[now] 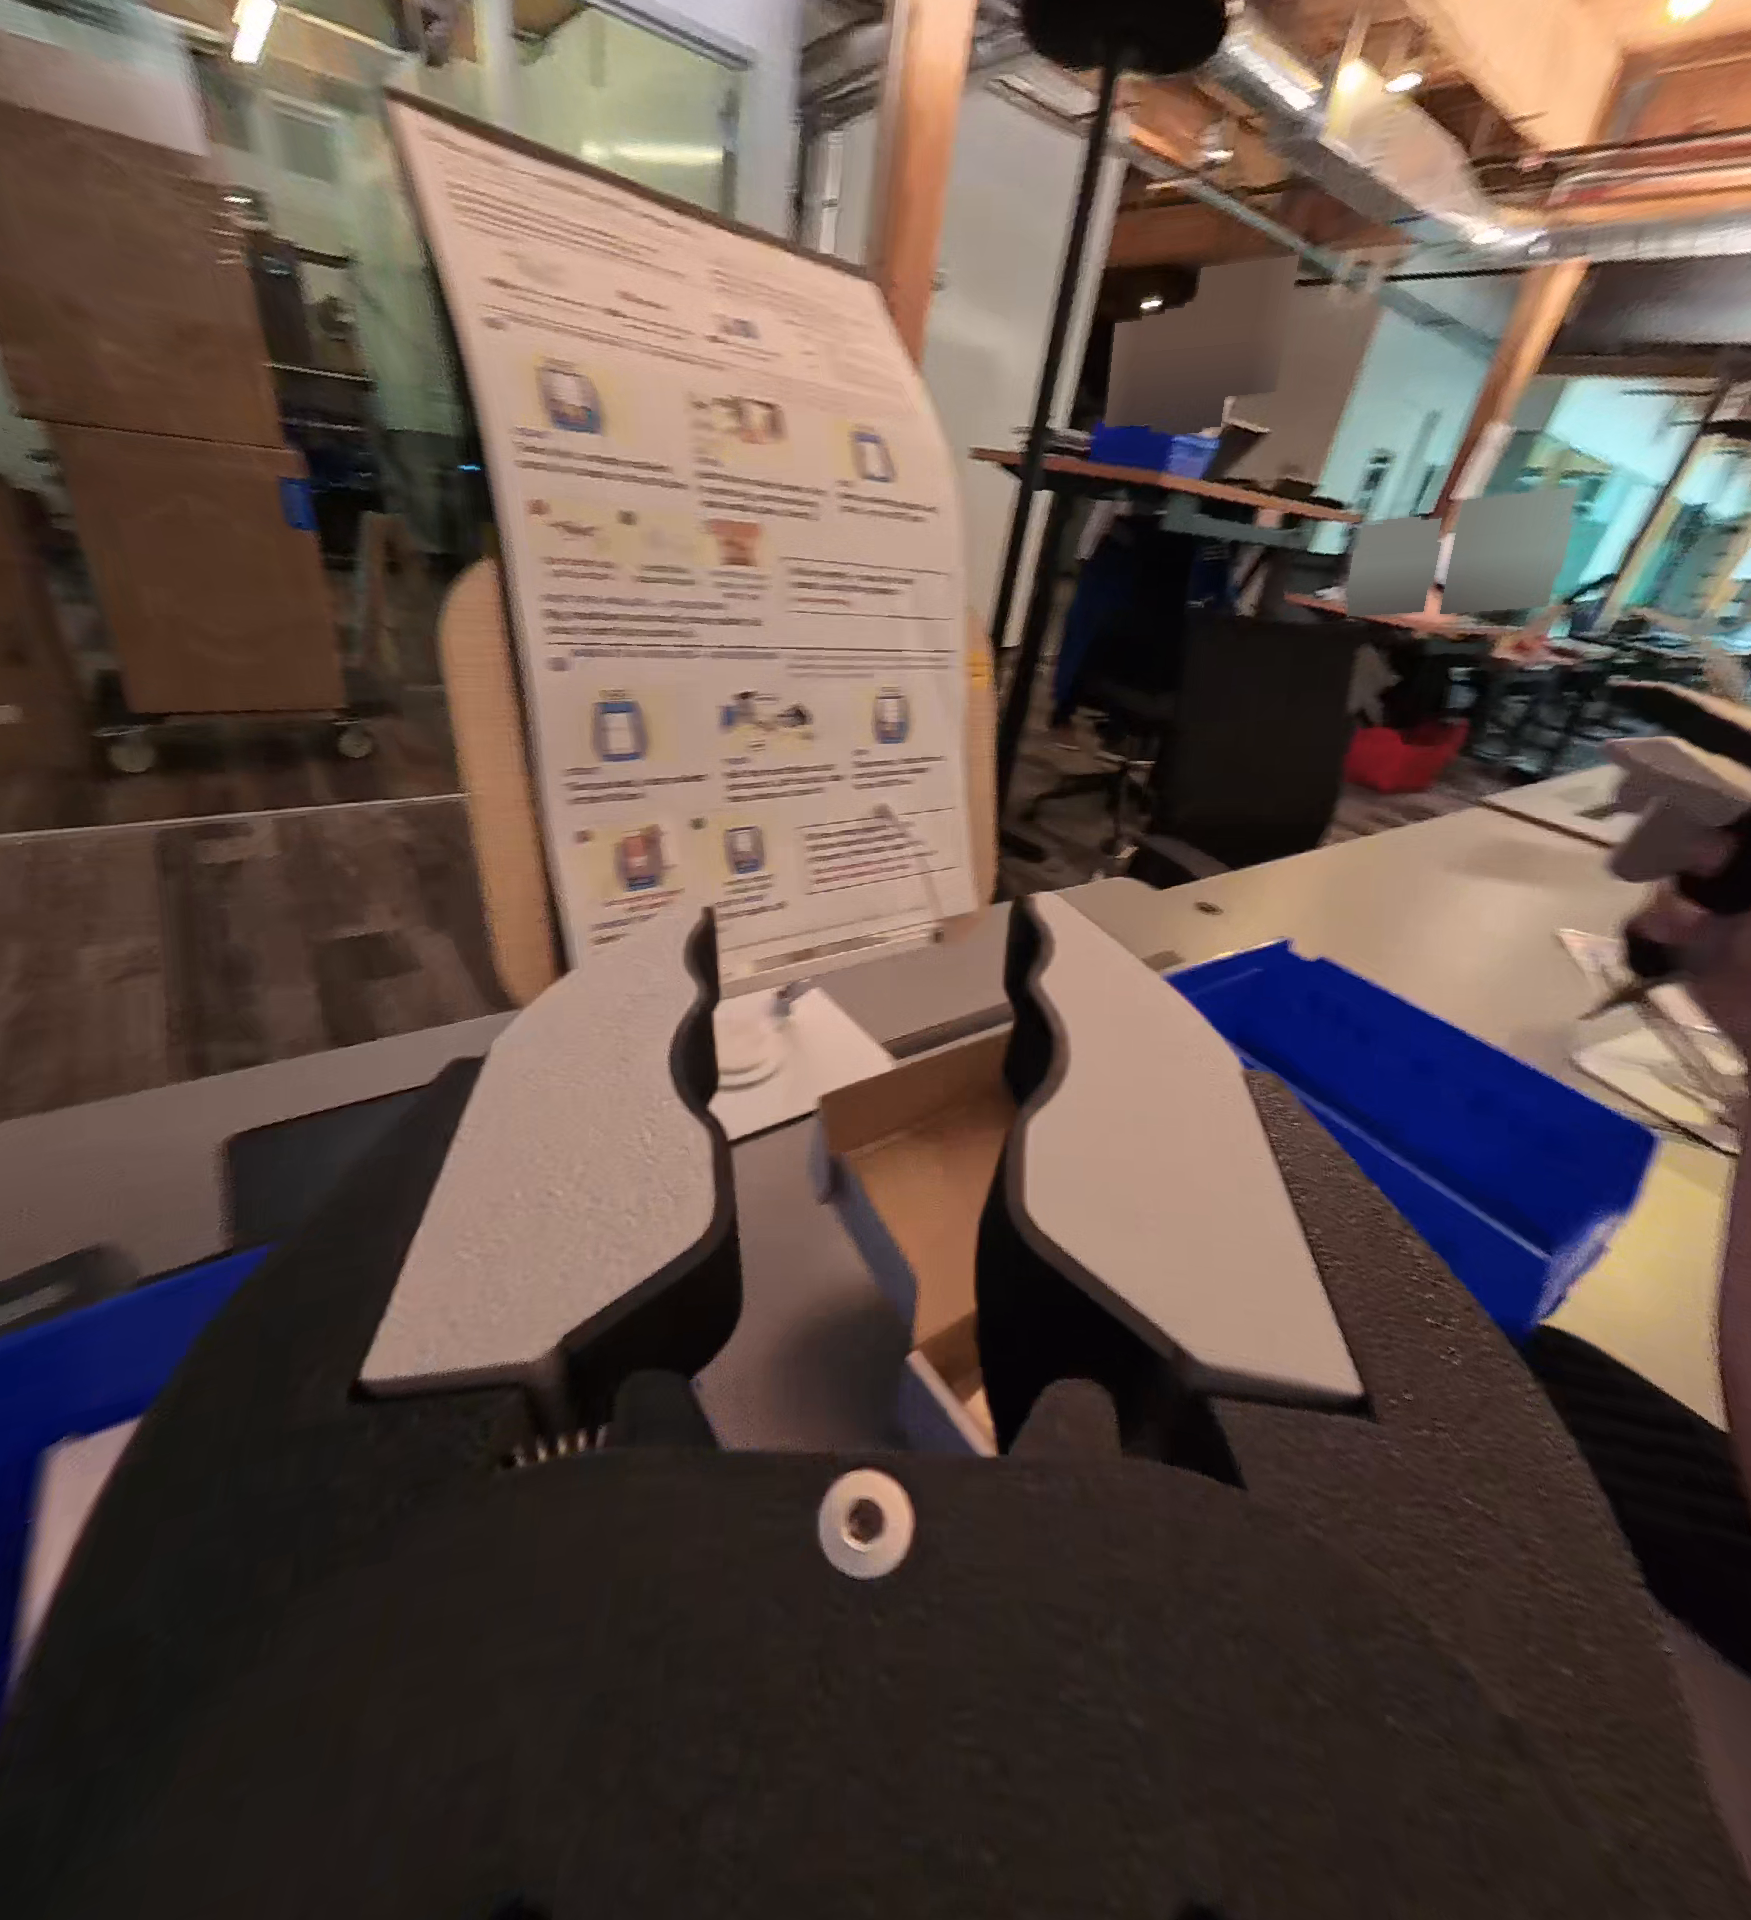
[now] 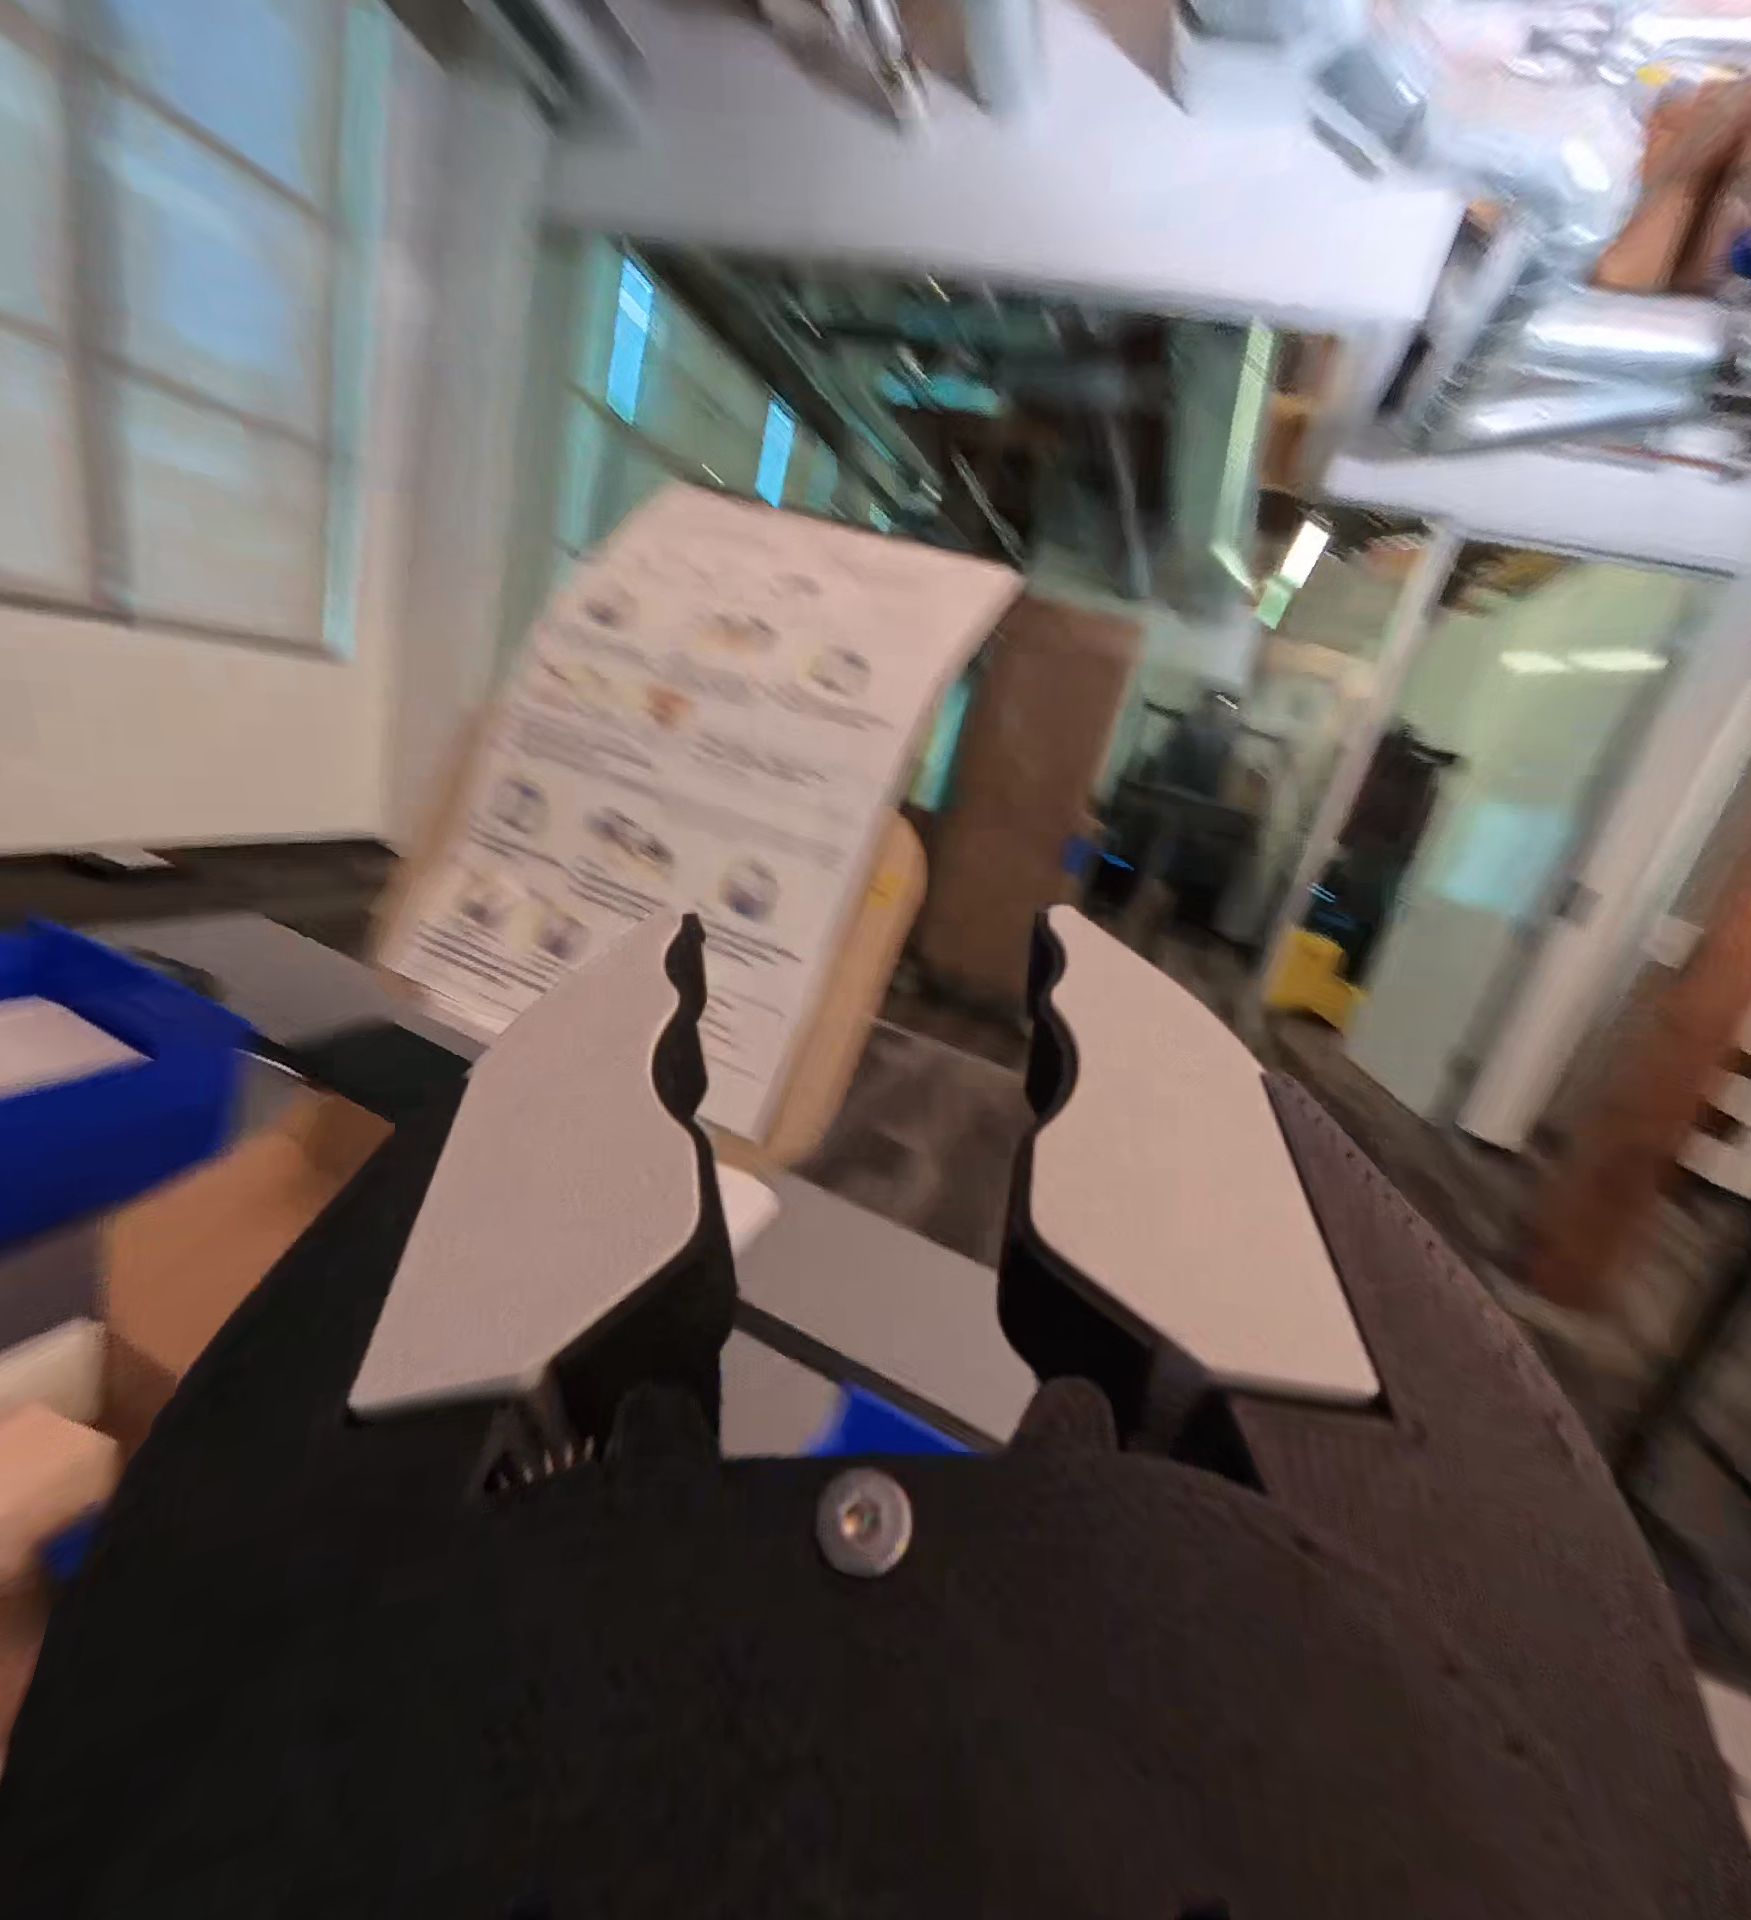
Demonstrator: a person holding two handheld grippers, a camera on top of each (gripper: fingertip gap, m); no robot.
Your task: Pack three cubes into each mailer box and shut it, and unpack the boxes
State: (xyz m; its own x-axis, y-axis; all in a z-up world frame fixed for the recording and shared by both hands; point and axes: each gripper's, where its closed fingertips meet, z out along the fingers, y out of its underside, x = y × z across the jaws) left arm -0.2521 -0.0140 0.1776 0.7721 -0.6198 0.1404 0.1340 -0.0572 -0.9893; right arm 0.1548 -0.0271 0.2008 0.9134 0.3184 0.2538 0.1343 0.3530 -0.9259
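Plainly, both the left claw (image 1: 860, 935) and right claw (image 2: 866, 935) gape empty; blurred swinging risks clipping the open mailer box (image 1: 912, 1153).

The left gripper (image 1: 860, 925) has a black, grainy matt body like coarse printed plastic, with pale grey, finely speckled matt plates on its fingers (image 1: 580, 1164) and one shiny metal screw (image 1: 864, 1524). The right gripper (image 2: 866, 930) looks the same. The mailer box (image 1: 918, 1153) is raw brown cardboard inside, smooth white outside. The bin (image 1: 1411, 1101) is glossy blue plastic. The counter (image 1: 1370, 894) is smooth grey (slightly sheened). The instruction sheet (image 1: 736, 582) looks like glossy paper, curling.
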